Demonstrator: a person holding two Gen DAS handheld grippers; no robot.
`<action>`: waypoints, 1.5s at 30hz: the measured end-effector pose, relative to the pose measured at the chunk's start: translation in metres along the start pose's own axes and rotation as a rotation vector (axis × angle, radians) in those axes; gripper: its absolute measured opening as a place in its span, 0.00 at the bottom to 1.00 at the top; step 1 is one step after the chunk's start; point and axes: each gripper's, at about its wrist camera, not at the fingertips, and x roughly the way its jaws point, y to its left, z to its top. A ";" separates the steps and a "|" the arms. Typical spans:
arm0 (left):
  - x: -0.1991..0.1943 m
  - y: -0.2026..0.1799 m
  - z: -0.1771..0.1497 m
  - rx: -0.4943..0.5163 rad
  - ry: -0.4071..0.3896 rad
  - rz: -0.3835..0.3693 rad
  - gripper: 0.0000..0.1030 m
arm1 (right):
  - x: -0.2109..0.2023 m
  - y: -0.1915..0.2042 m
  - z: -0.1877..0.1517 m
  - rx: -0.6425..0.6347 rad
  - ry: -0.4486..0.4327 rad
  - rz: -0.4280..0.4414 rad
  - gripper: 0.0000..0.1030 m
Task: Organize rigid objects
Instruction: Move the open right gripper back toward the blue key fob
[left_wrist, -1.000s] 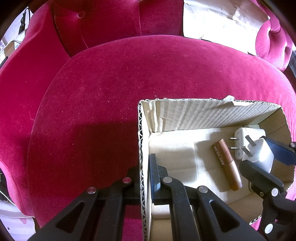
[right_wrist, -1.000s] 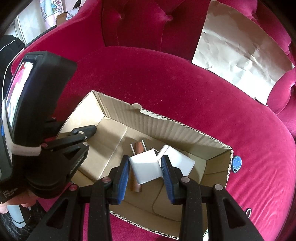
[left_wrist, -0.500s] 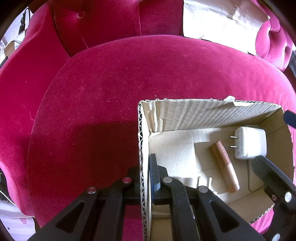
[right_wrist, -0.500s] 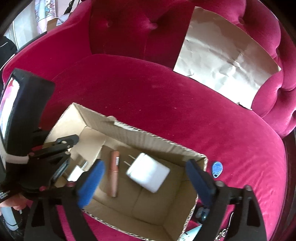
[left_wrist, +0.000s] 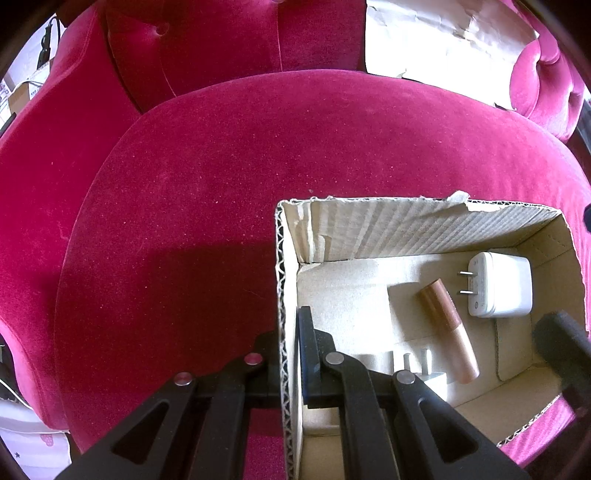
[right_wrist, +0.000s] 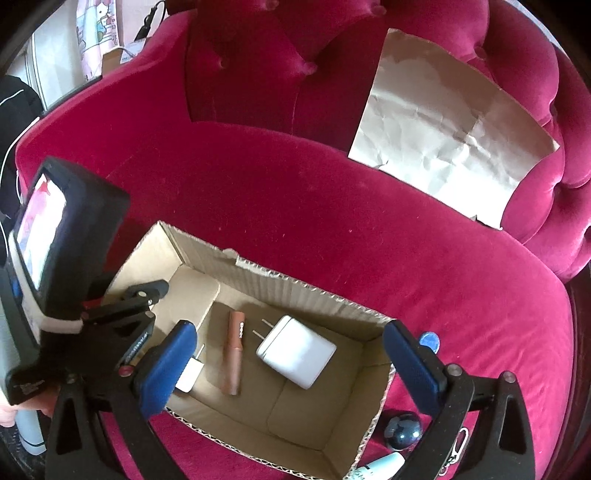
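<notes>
An open cardboard box (right_wrist: 288, 291) (left_wrist: 369, 225) sits on a red velvet sofa. Inside lie a big white charger (right_wrist: 297, 356) (left_wrist: 498, 284), a brown tube (right_wrist: 233, 356) (left_wrist: 448, 328) and a small white plug (right_wrist: 190, 374) (left_wrist: 424, 371). My left gripper (left_wrist: 290, 354) is shut on the box's left wall. My right gripper (right_wrist: 291, 369) is open wide and empty above the box, its blue pads (right_wrist: 168, 369) to either side of the contents.
To the right of the box on the seat lie a blue disc (right_wrist: 429, 341), a dark ball (right_wrist: 402, 430), a white marker (right_wrist: 380, 467) and a key clip (right_wrist: 456, 452). A crumpled brown paper sheet (right_wrist: 447, 129) leans on the sofa back.
My right gripper opened and let go of the small white plug, which now lies in the box at the left. The right gripper then rose and drew back. The left gripper has not moved.
</notes>
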 end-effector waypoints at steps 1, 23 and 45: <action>0.000 0.000 0.000 0.000 0.000 0.000 0.04 | -0.002 -0.001 0.001 0.002 -0.006 -0.002 1.00; 0.000 -0.003 -0.002 0.004 -0.002 0.005 0.04 | -0.019 -0.091 0.006 0.182 -0.038 -0.138 1.00; 0.000 -0.004 -0.001 0.006 -0.002 0.006 0.04 | 0.011 -0.161 -0.026 0.316 0.038 -0.211 1.00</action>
